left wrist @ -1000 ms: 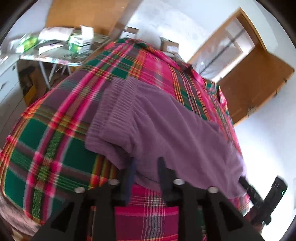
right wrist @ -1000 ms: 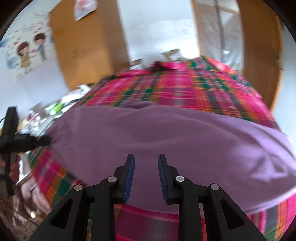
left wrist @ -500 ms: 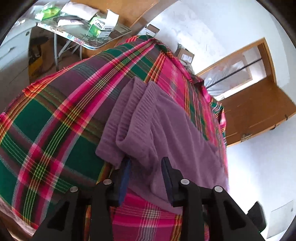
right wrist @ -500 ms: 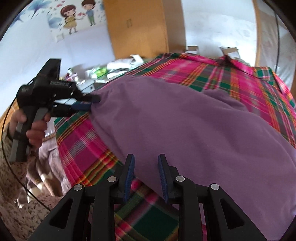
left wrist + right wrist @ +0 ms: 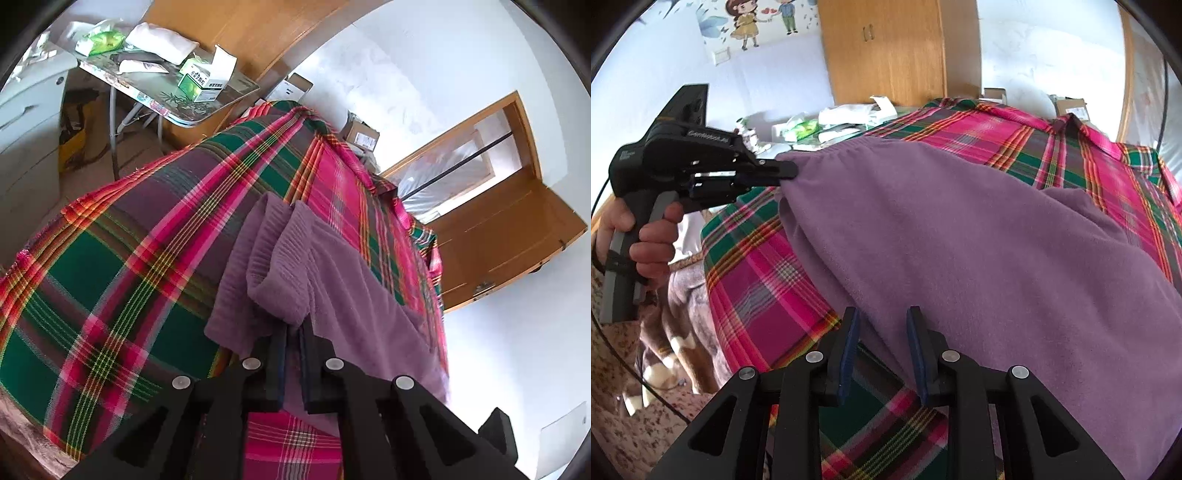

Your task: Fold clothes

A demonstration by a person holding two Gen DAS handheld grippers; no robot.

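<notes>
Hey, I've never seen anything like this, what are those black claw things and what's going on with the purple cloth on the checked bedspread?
There is no robot here. A person holds a pistol-grip tool with two fingers in each hand, and each tool carries a wide-angle camera looking along its fingers. One picture comes from the left gripper, the other from the right gripper. A purple garment lies on a red and green plaid bedspread. The left gripper is shut on the garment's ribbed edge; the right camera shows this from the side, with the hand on its handle. The right gripper is open, its fingers at the garment's near edge, gripping nothing yet.
</notes>
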